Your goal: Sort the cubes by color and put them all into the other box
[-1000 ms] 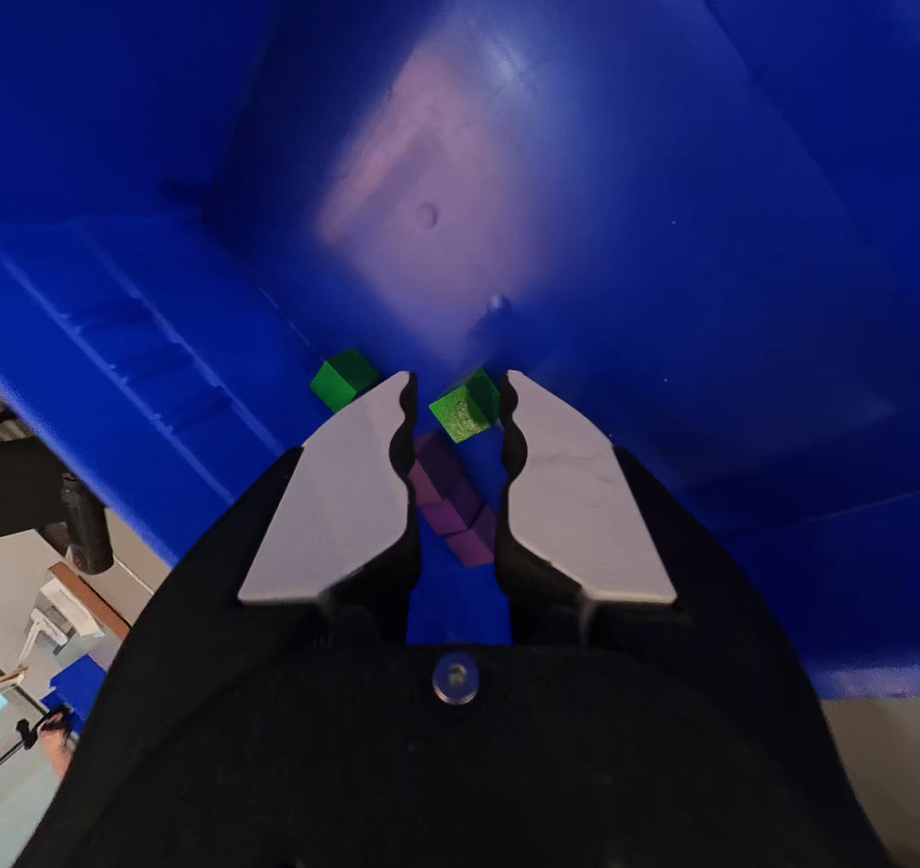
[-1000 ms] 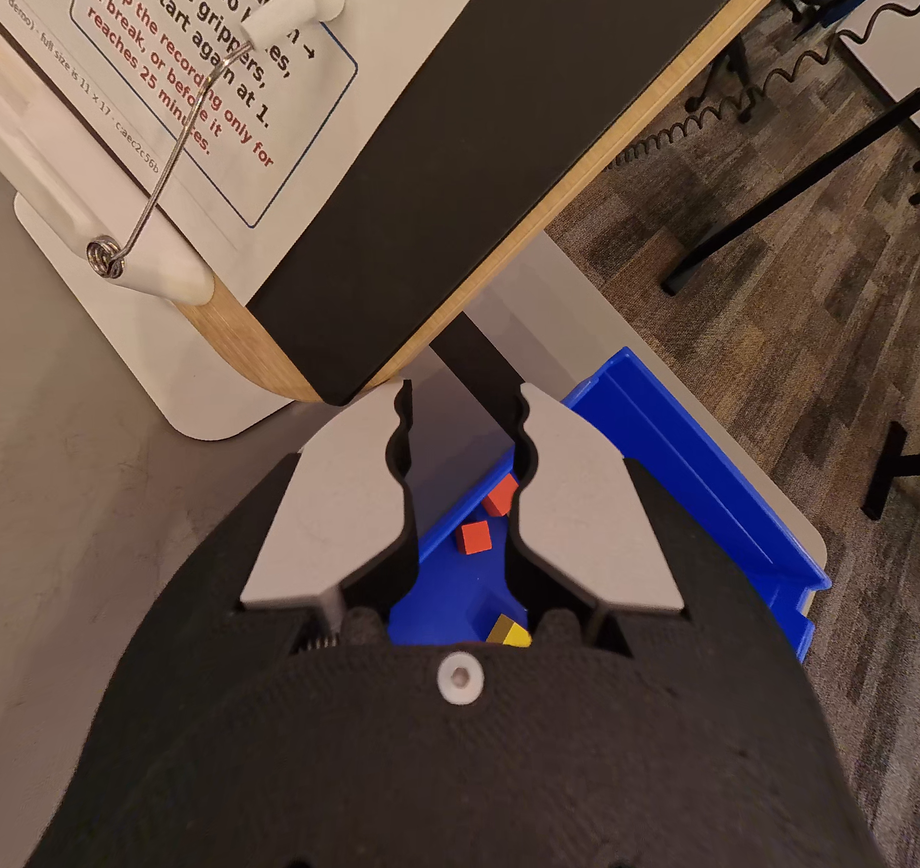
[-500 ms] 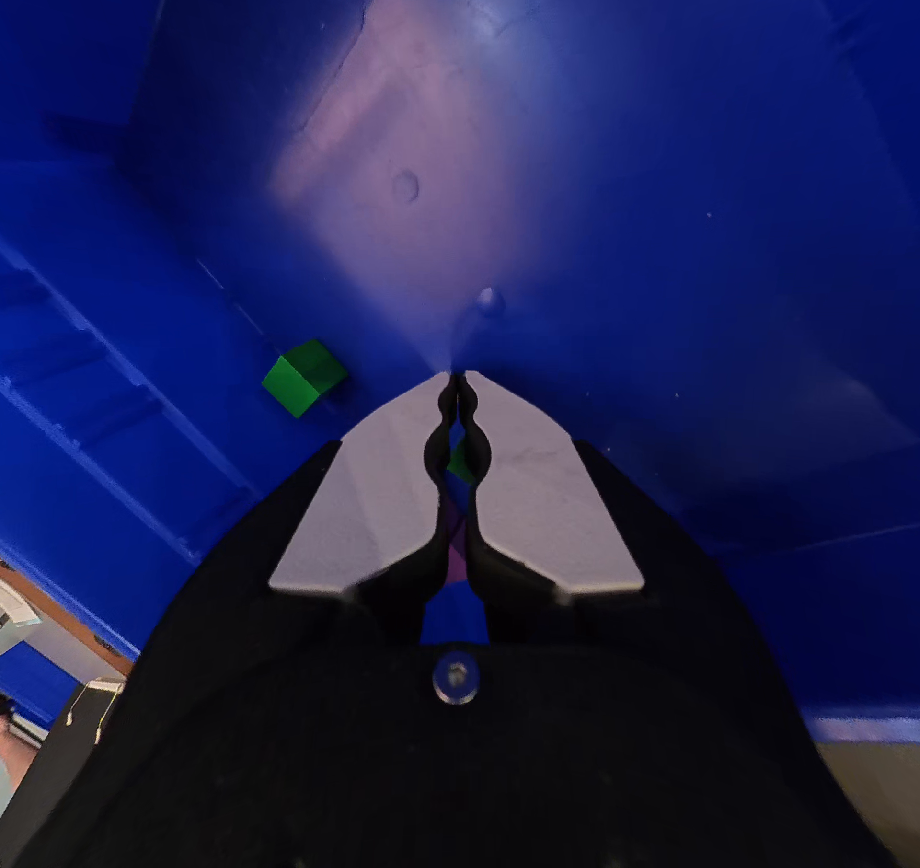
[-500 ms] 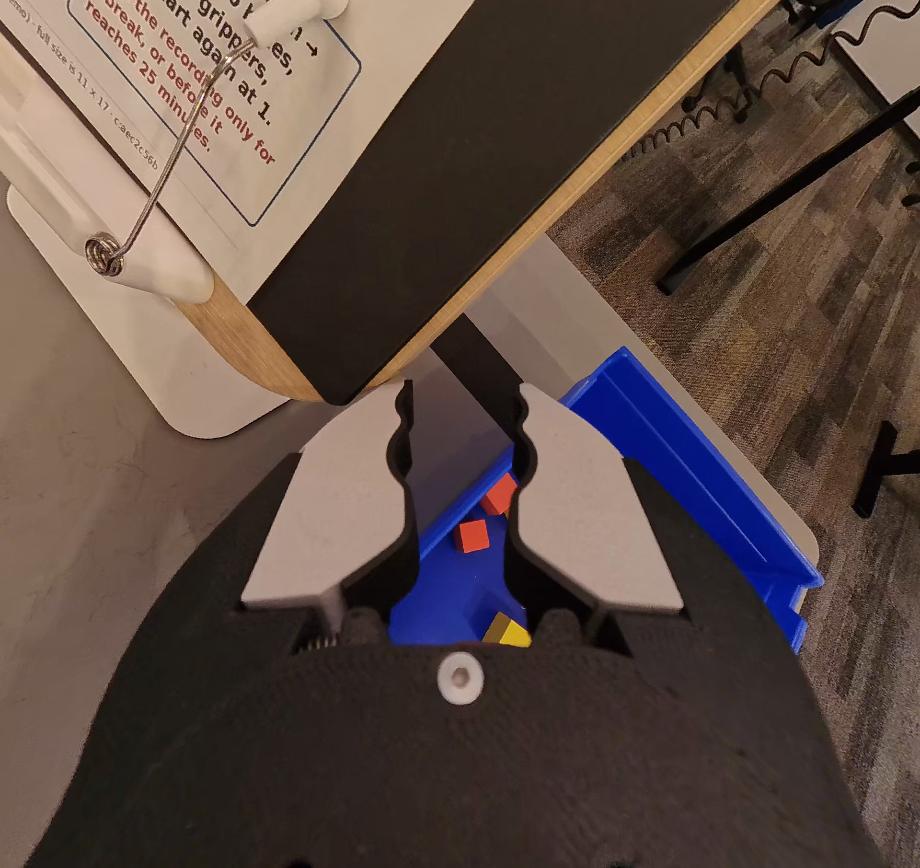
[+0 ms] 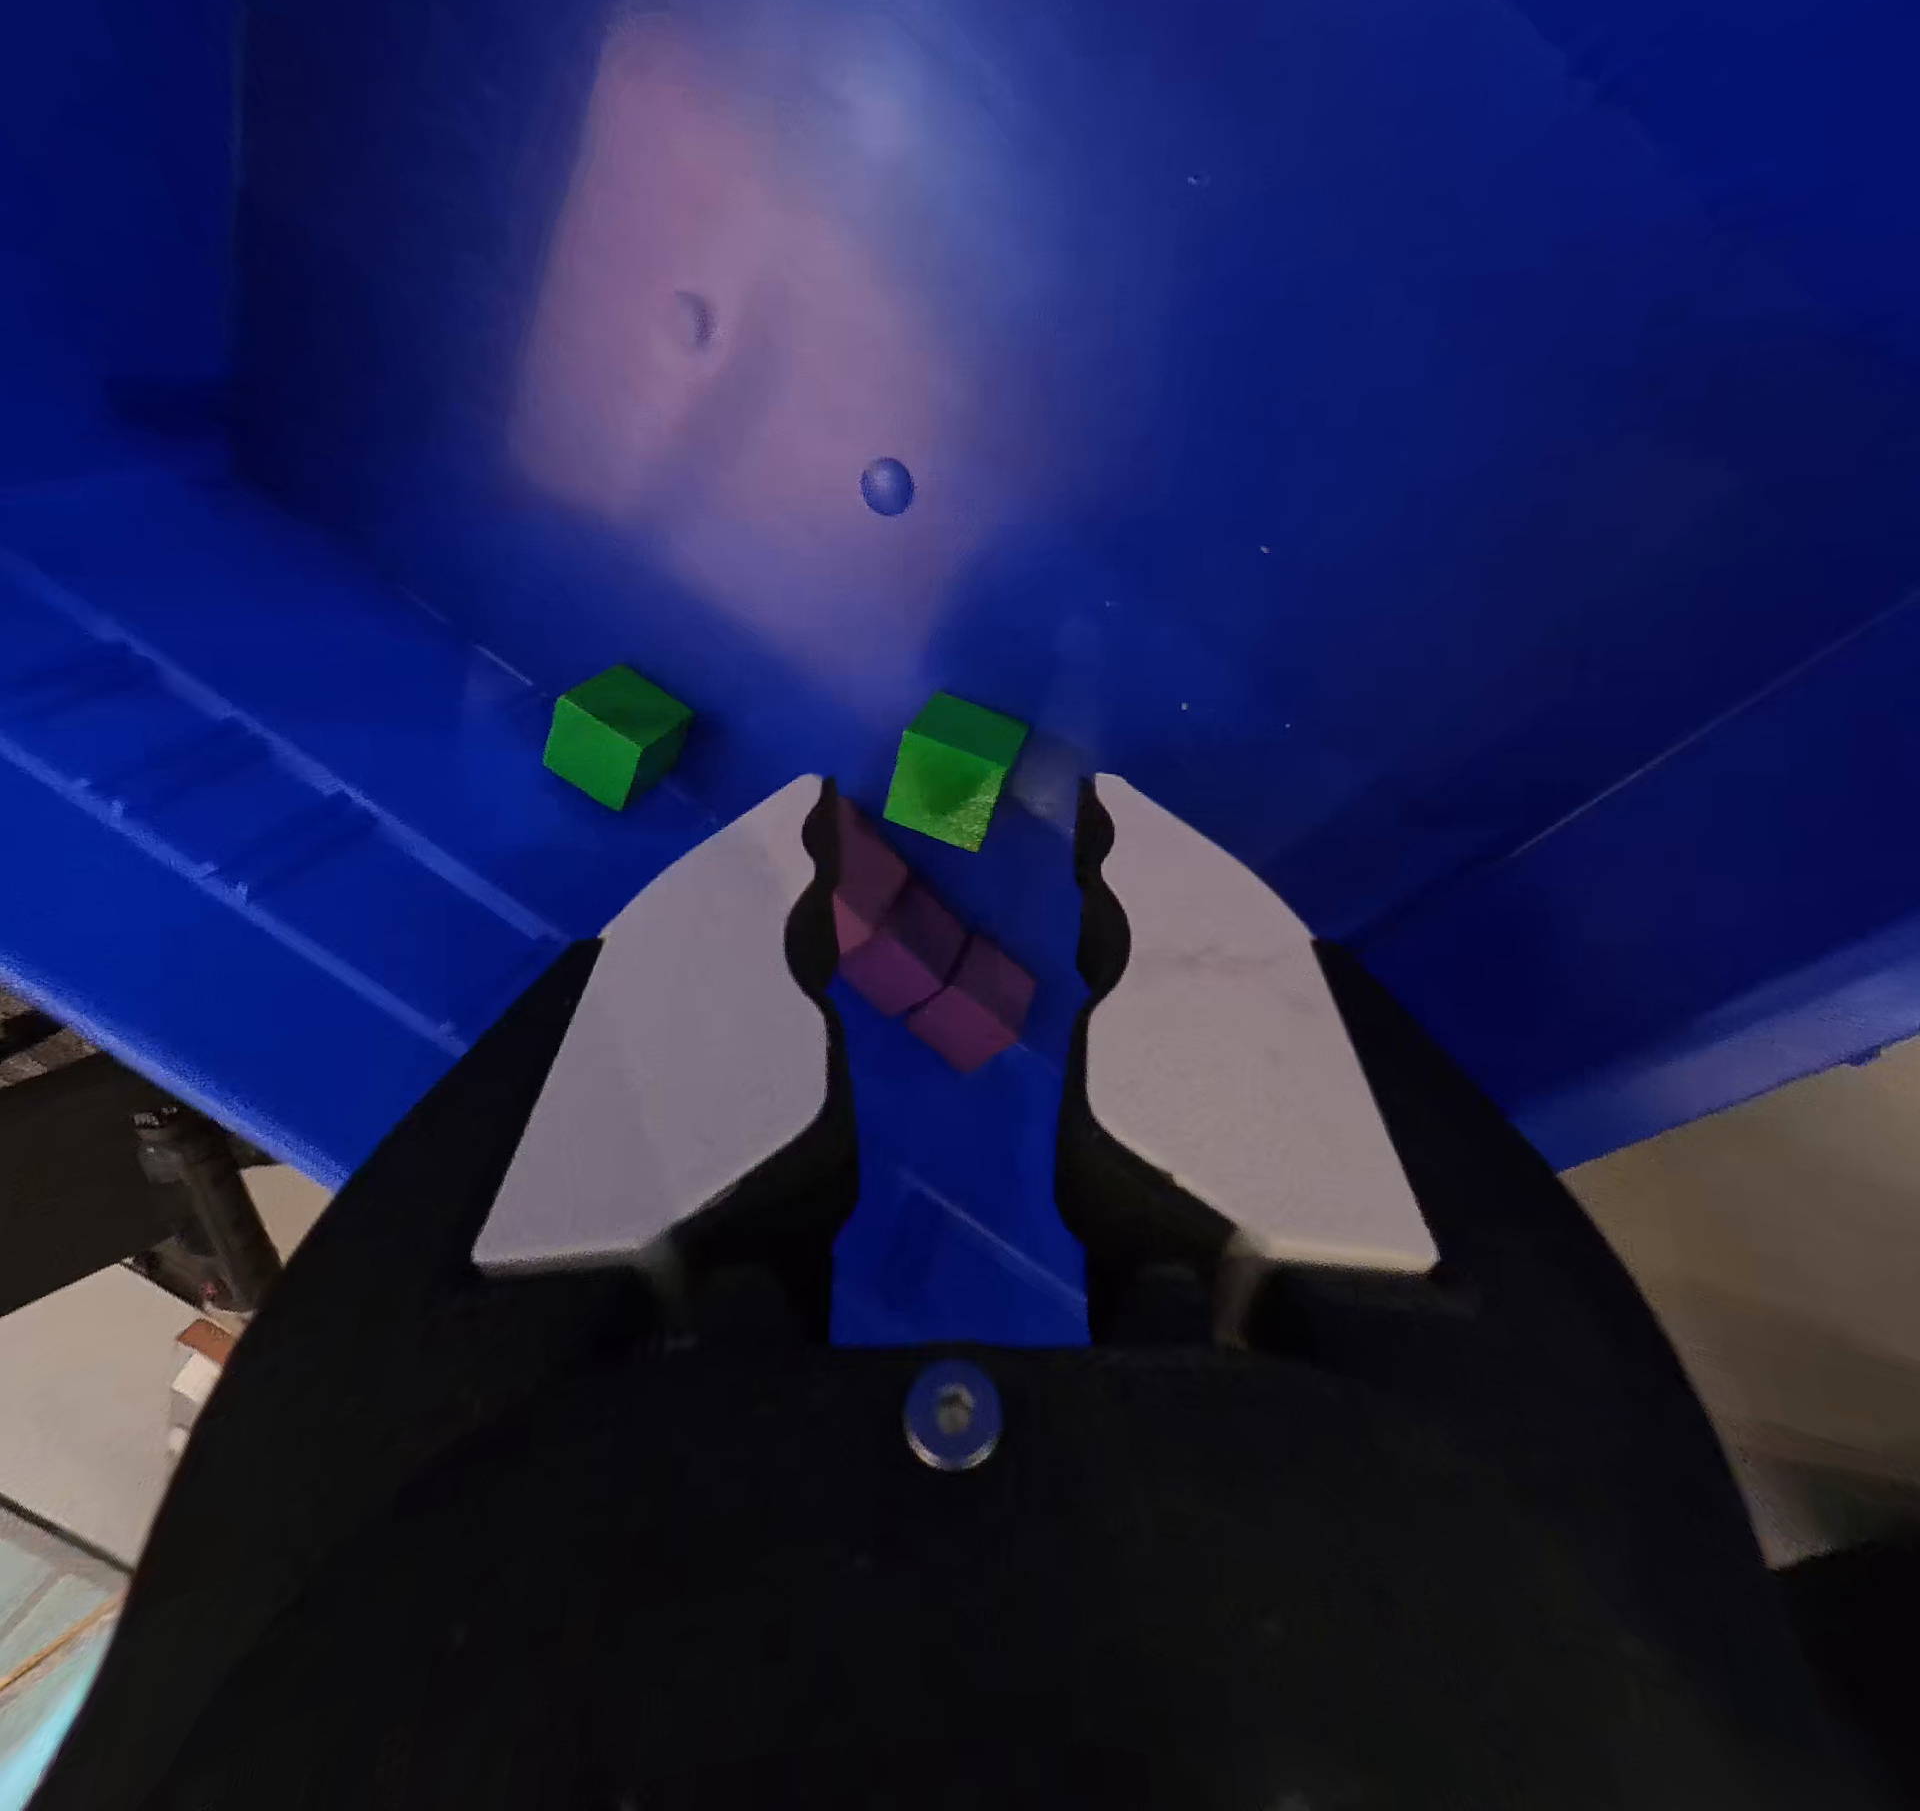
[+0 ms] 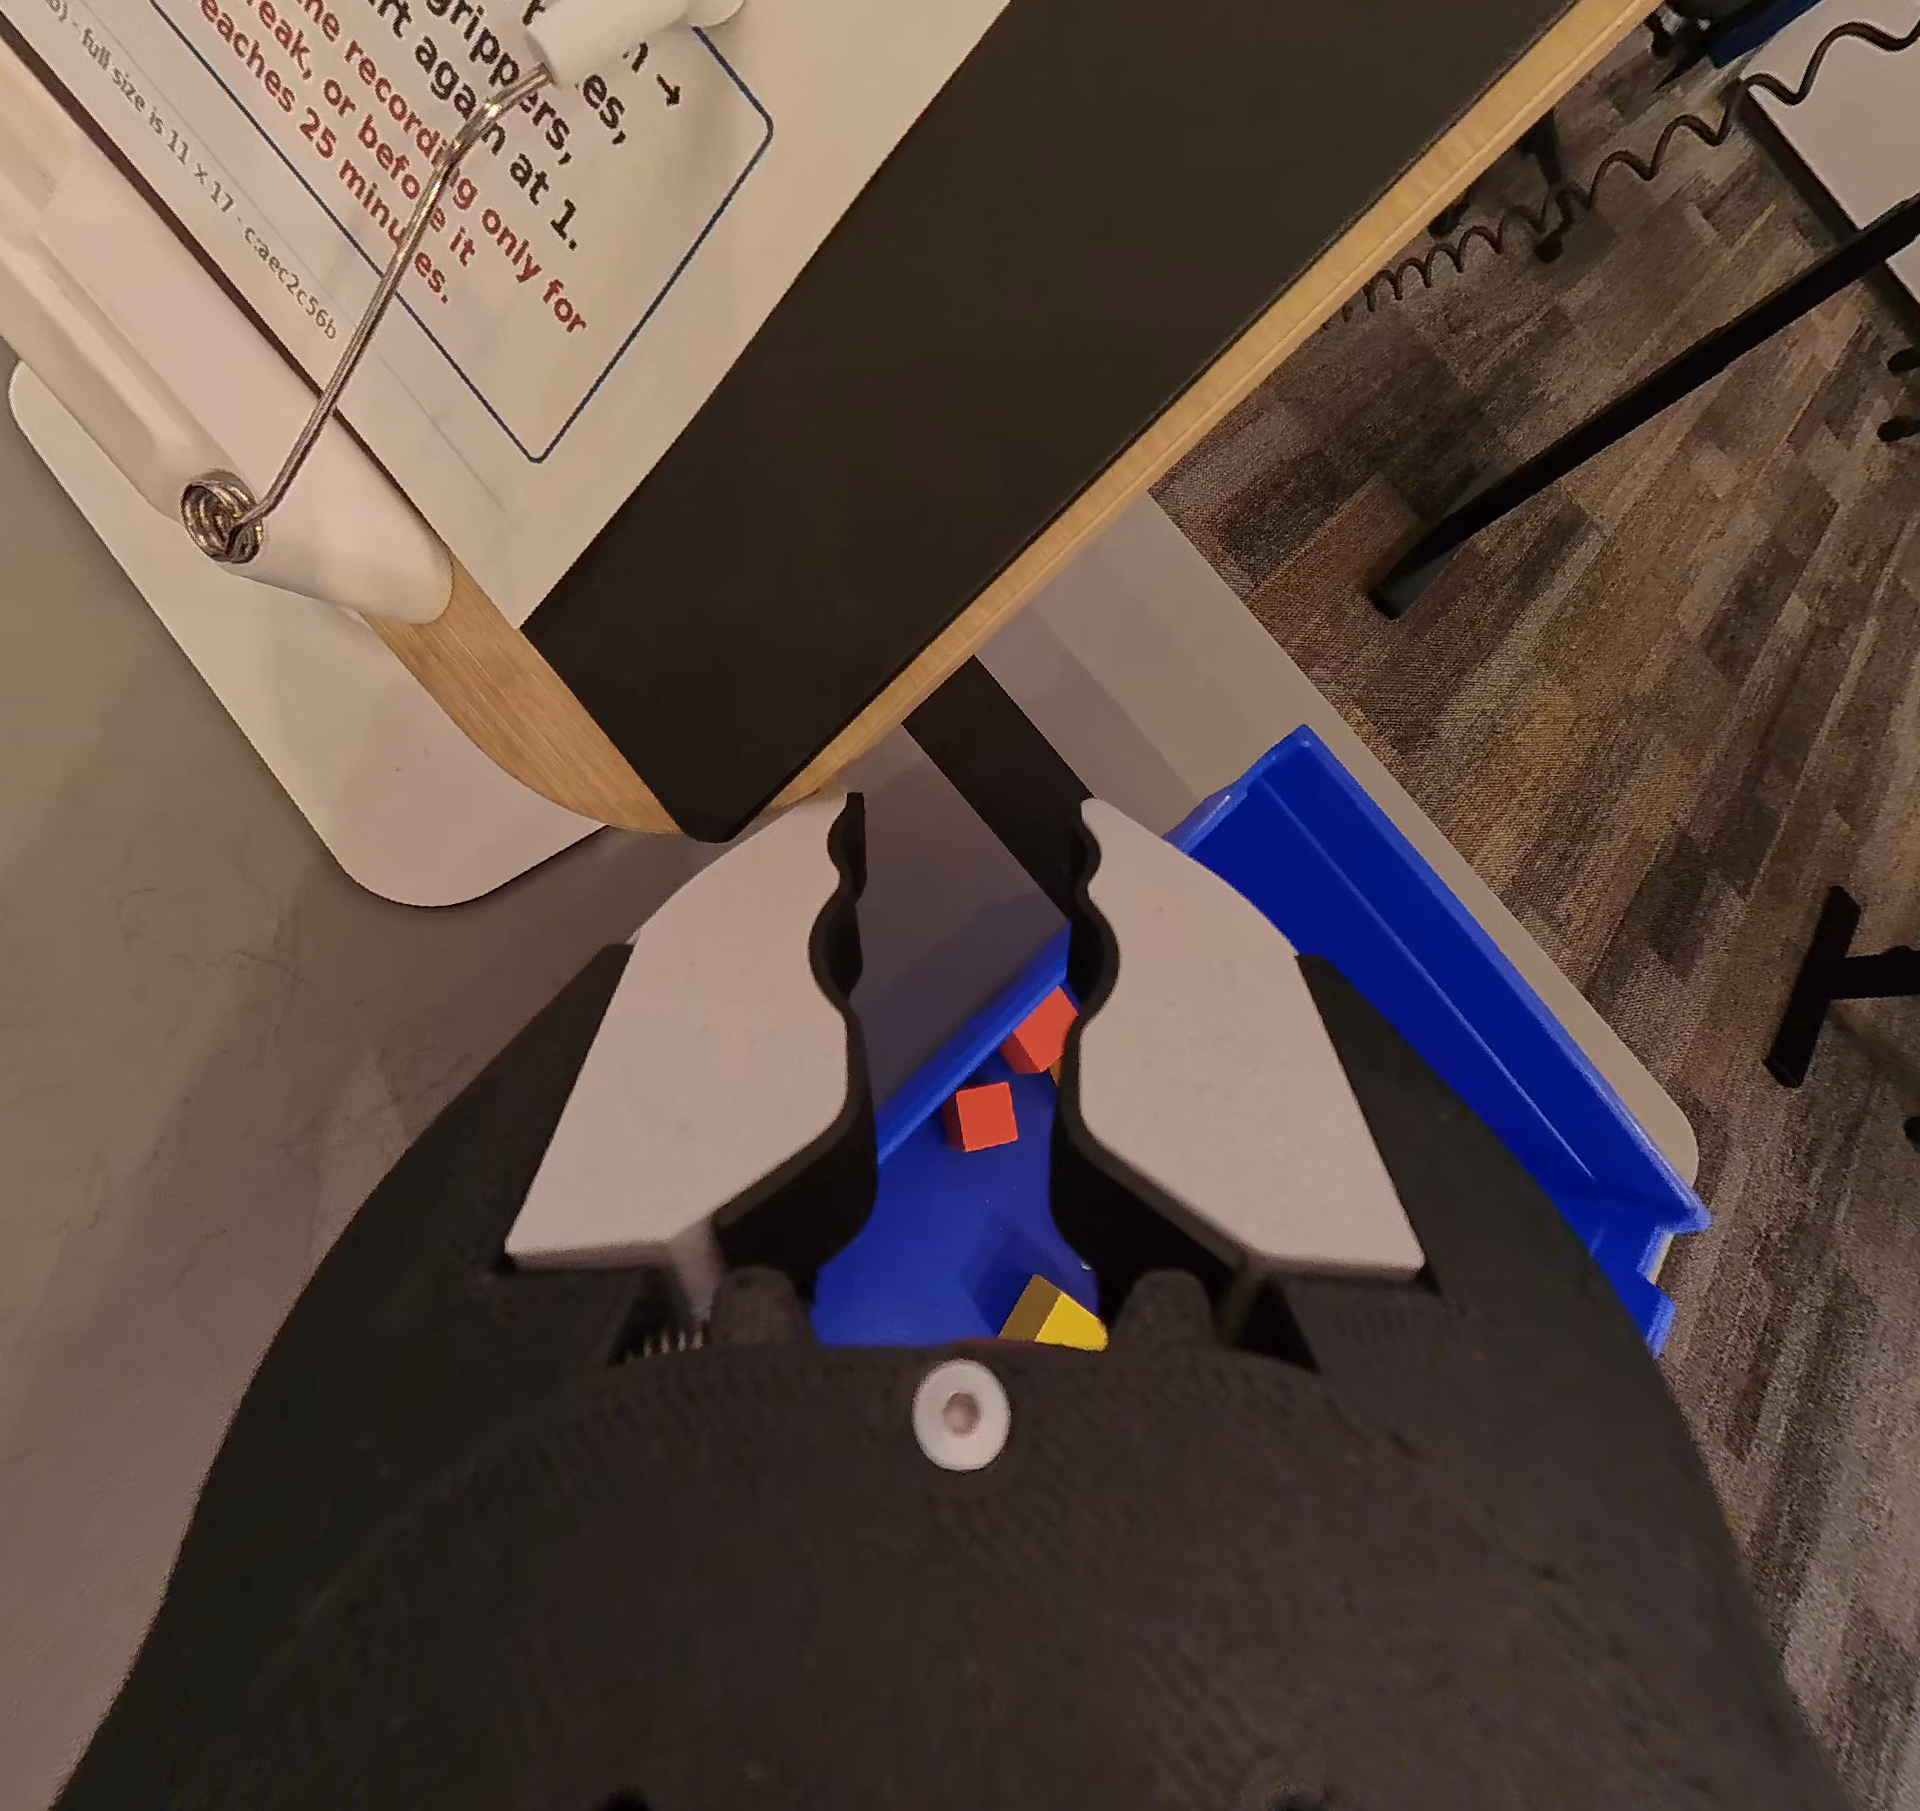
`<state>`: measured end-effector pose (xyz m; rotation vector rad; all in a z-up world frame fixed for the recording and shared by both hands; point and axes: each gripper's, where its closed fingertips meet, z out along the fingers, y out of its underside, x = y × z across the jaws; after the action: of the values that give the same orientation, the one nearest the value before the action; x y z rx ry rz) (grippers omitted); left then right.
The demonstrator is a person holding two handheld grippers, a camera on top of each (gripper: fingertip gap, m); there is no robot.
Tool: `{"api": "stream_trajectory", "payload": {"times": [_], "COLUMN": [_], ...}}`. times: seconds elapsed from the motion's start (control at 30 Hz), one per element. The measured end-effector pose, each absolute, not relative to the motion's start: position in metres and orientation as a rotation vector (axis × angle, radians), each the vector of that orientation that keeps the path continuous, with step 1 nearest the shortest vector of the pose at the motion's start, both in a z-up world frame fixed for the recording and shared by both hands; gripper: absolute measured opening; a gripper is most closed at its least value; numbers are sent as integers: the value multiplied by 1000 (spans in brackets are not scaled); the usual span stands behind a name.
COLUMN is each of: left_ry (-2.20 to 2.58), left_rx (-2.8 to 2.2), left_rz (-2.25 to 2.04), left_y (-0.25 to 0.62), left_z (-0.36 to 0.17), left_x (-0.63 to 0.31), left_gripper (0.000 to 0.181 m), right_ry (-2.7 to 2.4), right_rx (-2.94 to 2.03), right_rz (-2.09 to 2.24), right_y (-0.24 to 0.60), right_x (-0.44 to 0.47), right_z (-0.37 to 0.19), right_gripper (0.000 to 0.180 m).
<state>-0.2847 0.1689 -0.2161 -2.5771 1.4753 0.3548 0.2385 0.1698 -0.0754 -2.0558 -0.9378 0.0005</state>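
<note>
In the left wrist view my left gripper (image 5: 954, 793) is open inside a blue box (image 5: 1351, 411). A green cube (image 5: 951, 771) lies on the box floor just ahead, between the fingertips and free of them. A second green cube (image 5: 615, 735) lies to its left. Three purple cubes (image 5: 930, 951) sit in a row below the jaws. In the right wrist view my right gripper (image 6: 966, 816) is open and empty above another blue box (image 6: 1455, 1013). That box holds two red cubes (image 6: 982, 1115) and a yellow cube (image 6: 1055, 1320).
A sign board (image 6: 935, 255) with a wooden edge, on a white base (image 6: 343, 785), stands on the grey table (image 6: 156, 1034) right in front of the right gripper. The table's edge (image 6: 1642, 1107) and carpet floor (image 6: 1558, 566) lie to the right. The gap from one gripper's tips to the other's is roughly 55 cm.
My left gripper opened from shut and let go of the green cube, which now lies on the box floor. The gripper pulled back a little. The right gripper has barely moved.
</note>
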Motion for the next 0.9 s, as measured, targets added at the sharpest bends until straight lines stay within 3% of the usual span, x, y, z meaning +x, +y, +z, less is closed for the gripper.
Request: {"api": "stream_trajectory", "payload": {"times": [0.03, 0.3, 0.53, 0.9], "left_ry": [1497, 1569, 1558, 1423], "left_rx": [-2585, -2572, -2538, -2113], "left_rz": [368, 492, 490, -97], "left_y": [167, 175, 177, 158], "left_z": [-219, -235, -227, -126], "left_x": [-287, -296, -295, -202], "left_gripper": [42, 25, 22, 22], "right_ry": [-939, -946, -942, -909], "right_rx": [-2056, -2055, -2044, -1923], "right_rz": [-2, -8, -12, -135], "right_y": [170, 169, 168, 154], "right_x": [238, 238, 238, 241], "right_z": [-75, -76, -71, -28], "right_gripper": [36, 35, 36, 37]}}
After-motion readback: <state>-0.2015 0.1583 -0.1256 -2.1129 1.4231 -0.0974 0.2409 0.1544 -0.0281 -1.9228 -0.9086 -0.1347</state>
